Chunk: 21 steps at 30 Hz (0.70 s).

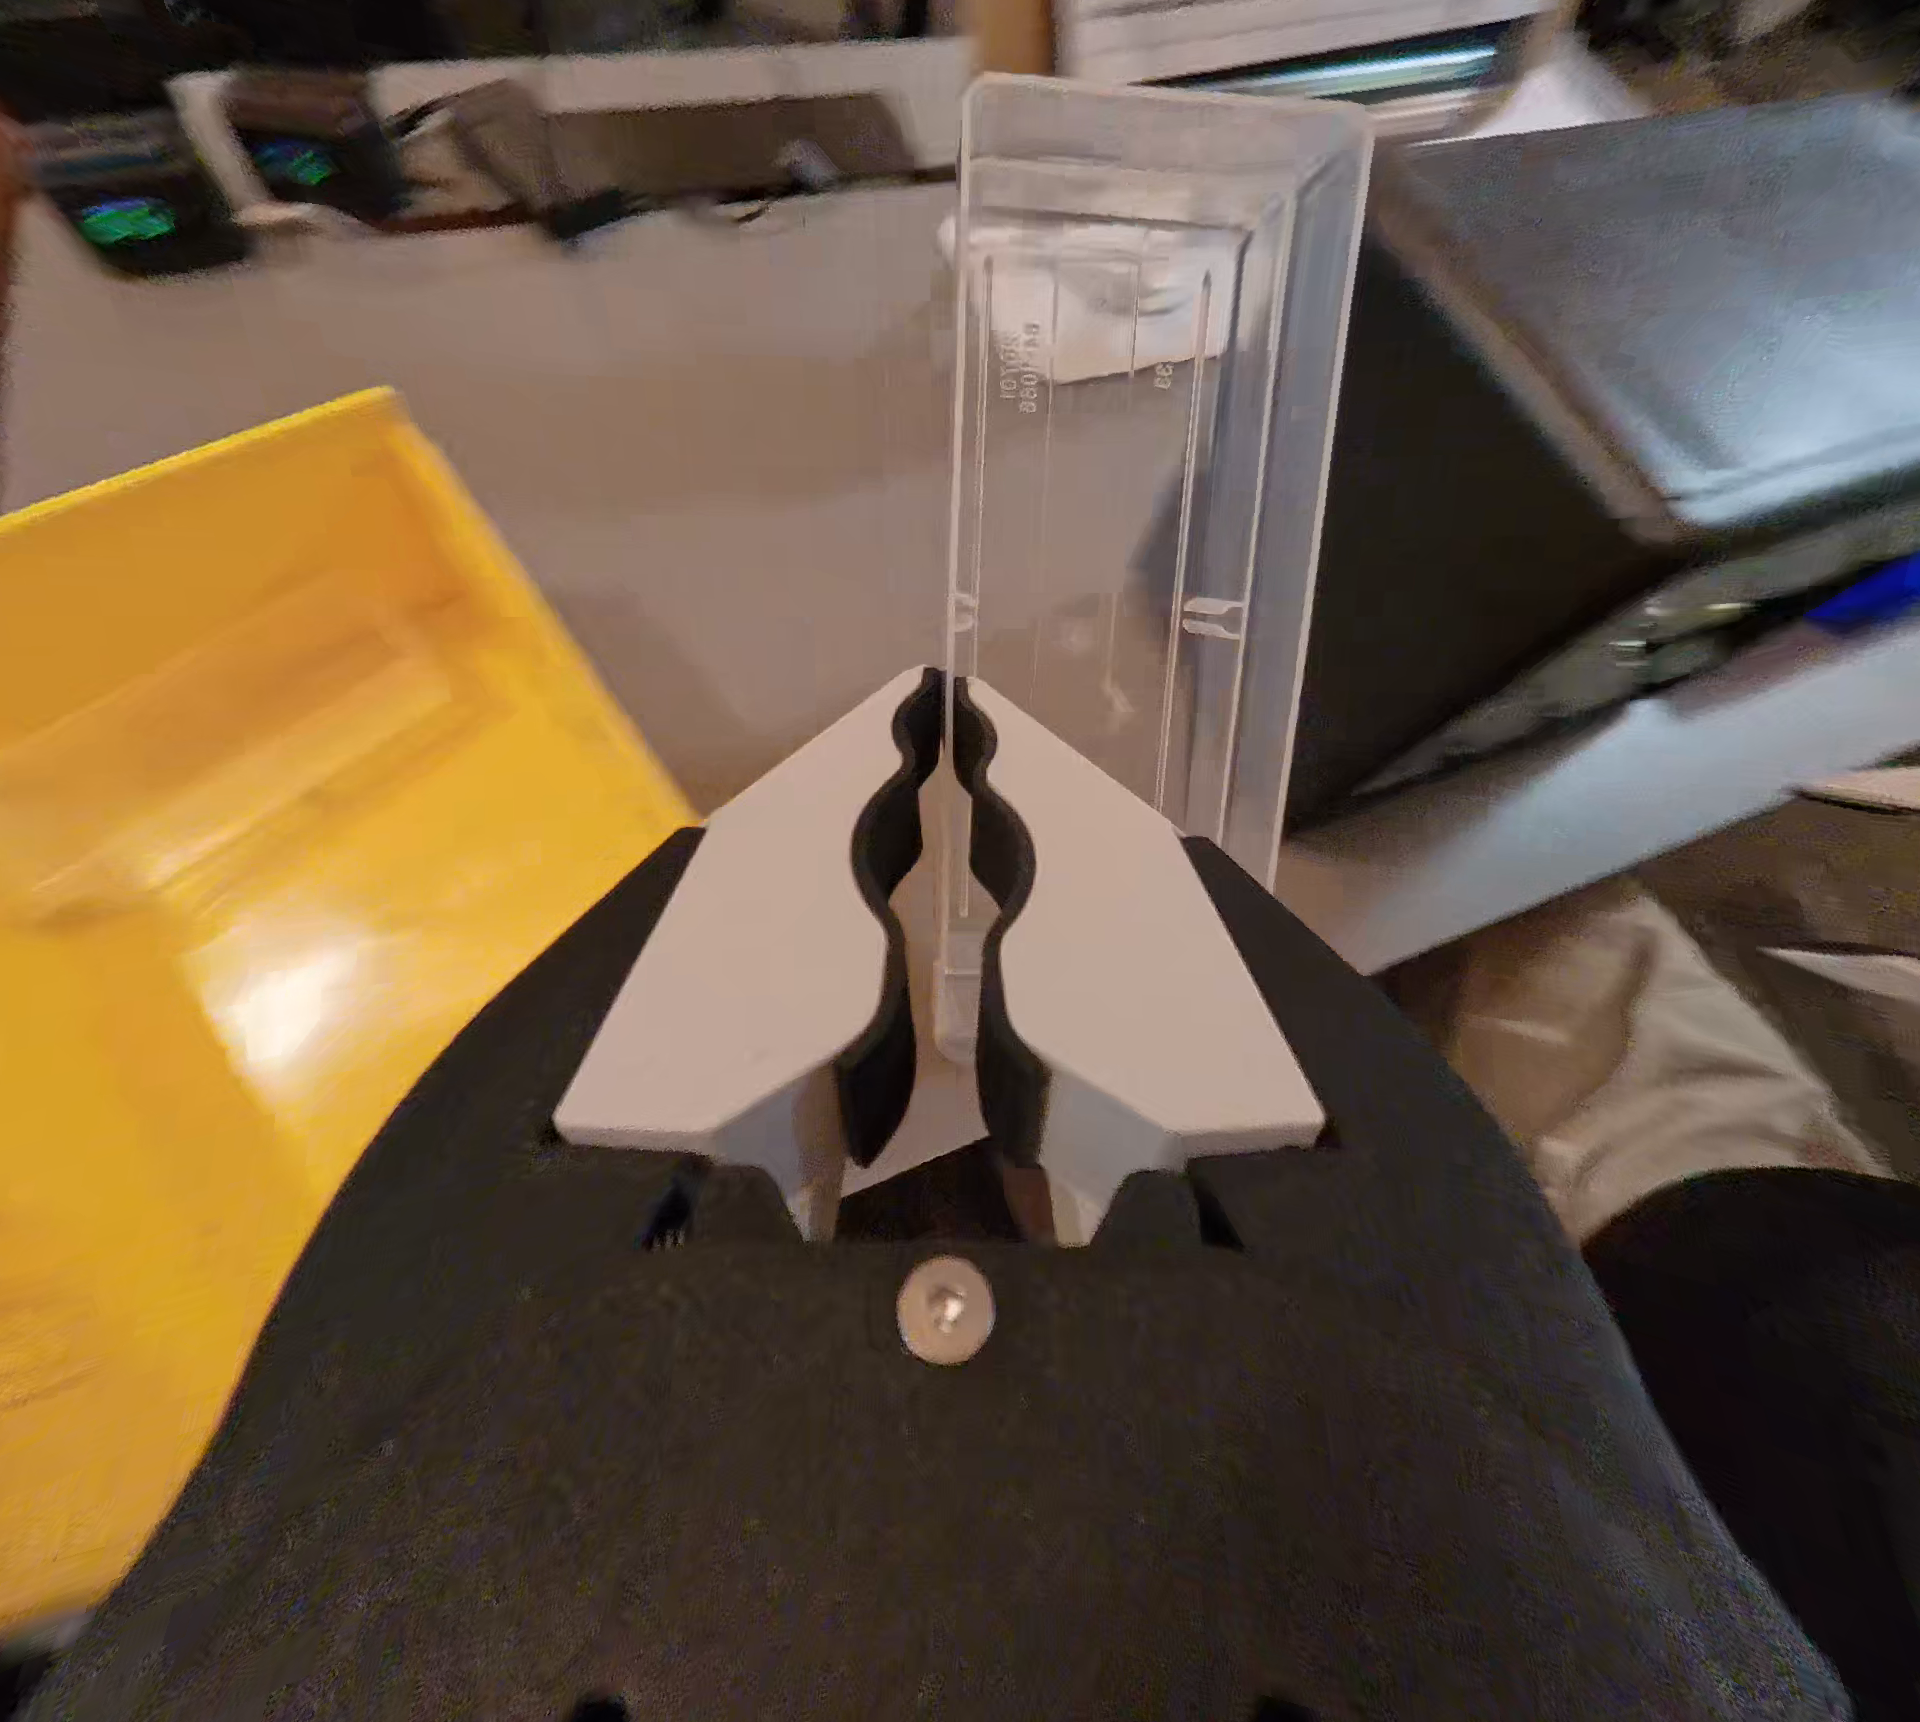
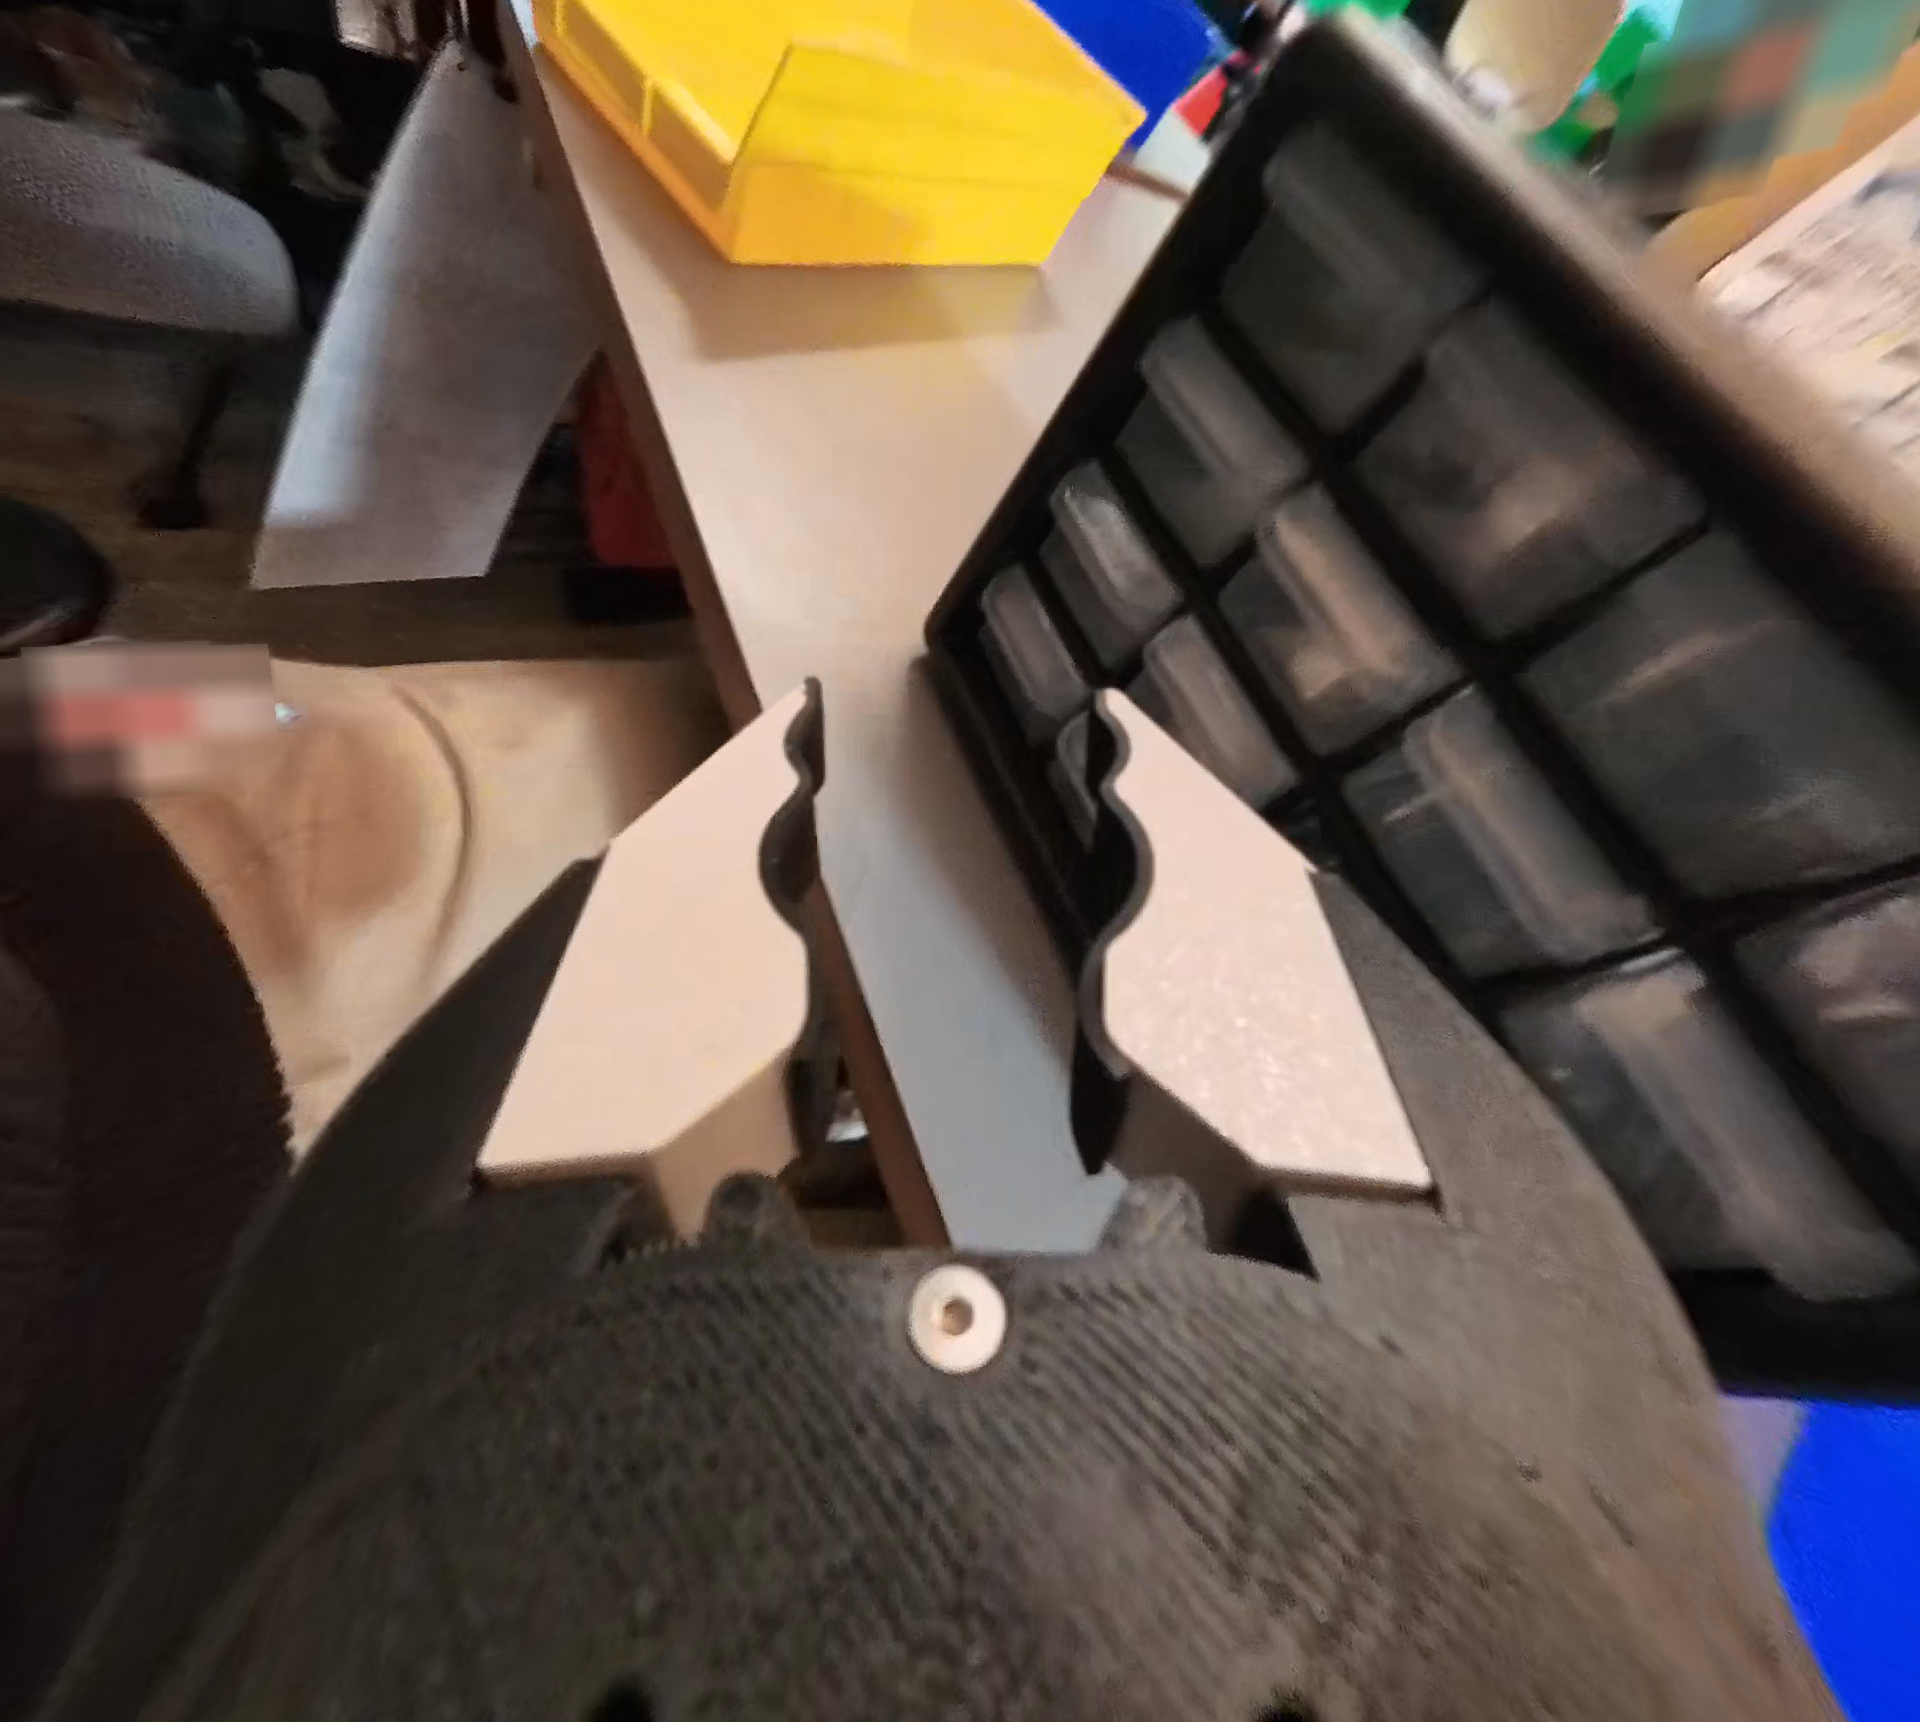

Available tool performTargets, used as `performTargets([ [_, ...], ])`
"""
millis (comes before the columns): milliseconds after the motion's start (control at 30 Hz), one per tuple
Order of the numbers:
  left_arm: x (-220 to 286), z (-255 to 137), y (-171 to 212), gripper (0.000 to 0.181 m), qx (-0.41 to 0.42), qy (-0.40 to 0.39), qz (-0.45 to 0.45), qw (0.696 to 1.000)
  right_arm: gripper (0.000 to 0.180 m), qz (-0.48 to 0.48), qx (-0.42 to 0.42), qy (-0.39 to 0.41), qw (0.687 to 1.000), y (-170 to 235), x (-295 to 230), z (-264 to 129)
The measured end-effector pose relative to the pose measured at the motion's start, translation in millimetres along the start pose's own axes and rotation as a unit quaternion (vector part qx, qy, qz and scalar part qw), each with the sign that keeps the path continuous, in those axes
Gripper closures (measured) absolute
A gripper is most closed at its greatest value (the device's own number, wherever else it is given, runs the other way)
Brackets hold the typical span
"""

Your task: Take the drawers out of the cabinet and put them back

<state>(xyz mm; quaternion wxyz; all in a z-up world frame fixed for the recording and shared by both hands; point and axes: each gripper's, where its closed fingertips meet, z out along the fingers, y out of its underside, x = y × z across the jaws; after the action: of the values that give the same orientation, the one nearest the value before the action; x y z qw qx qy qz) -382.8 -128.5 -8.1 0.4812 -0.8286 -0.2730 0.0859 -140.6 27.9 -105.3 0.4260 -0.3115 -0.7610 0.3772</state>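
So the left gripper is clamped down on the thin side wall of a clear plastic drawer, holding it out in the air with the length of the drawer running away from the camera. Pinching the wall edge-on like that is probably the only grab that works, since there's not much else on it for the fingers to bite. The black cabinet sits just to the right of the drawer on the grey table, with a yellow bin off to the left. The right gripper is spread wide with nothing in it, hovering by the cabinet's lower front corner near the table edge, maybe to steady the cabinet. Can't tell which slot is empty, too blurry.
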Motion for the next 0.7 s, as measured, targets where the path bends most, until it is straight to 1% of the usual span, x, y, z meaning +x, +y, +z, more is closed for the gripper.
performTargets([
  [100,83,8,7,0.181,0.033,0.061,0.007,0.998,0.129,-0.055,0.015,0.036,0.998,-28,-9,-7],
  [200,153,21,28,0.181,0.042,0.105,0.011,0.993,0.128,-0.129,0.017,0.06,0.99,-50,-26,-13],
  [267,188,30,41,0.181,0.05,0.119,0.012,0.992,0.13,-0.176,0.021,0.074,0.981,-61,-37,-18],
  [367,225,44,56,0.181,0.055,0.132,0.006,0.99,0.132,-0.224,0.02,0.088,0.97,-70,-50,-23],
  [433,245,53,67,0.181,0.046,0.143,-0.004,0.989,0.132,-0.24,0.001,0.089,0.967,-66,-53,-21],
  [533,267,64,79,0.181,0.035,0.156,-0.024,0.987,0.129,-0.238,-0.072,0.088,0.965,-41,-47,-13],
  [600,279,70,87,0.181,0.022,0.165,-0.031,0.986,0.139,-0.243,-0.137,0.095,0.956,-17,-38,-9],
  [667,279,77,93,0.181,0.013,0.149,-0.03,0.988,0.142,-0.259,-0.187,0.1,0.942,4,-32,-8],
  [700,278,80,94,0.181,0.013,0.146,-0.03,0.989,0.154,-0.267,-0.201,0.099,0.937,11,-33,-8],
])
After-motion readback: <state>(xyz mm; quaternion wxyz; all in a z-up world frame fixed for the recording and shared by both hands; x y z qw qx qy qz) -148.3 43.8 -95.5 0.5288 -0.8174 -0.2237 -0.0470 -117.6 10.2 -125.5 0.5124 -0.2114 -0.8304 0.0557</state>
